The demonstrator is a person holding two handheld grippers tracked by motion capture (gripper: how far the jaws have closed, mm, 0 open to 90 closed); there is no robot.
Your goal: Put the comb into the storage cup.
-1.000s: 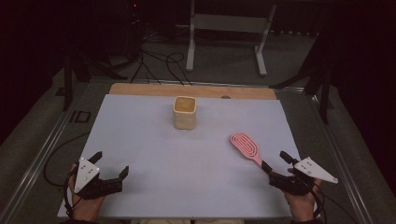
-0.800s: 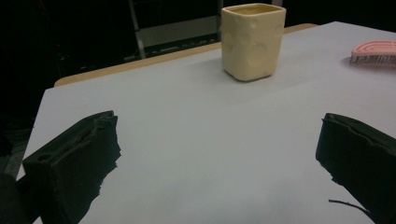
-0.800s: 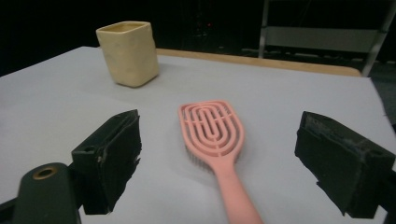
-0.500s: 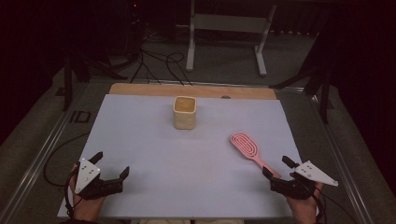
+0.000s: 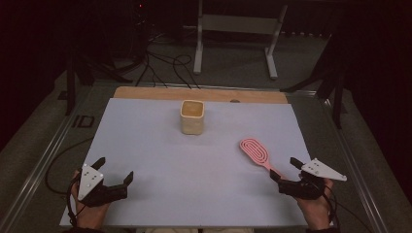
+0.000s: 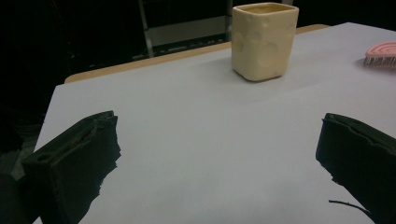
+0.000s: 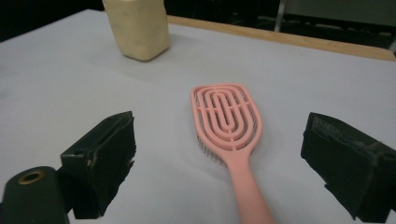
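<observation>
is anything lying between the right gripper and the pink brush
Nothing visible does. The right gripper has open jaws, and the pink brush lies flat on the white sheet with its handle running back between them, untouched.

pink hairbrush point(image 7: 229, 121), flat, bristles down

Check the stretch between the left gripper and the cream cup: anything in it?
Nothing: bare white sheet runs from the left gripper to the cream cup in the high view; the left gripper view shows the same.
</observation>
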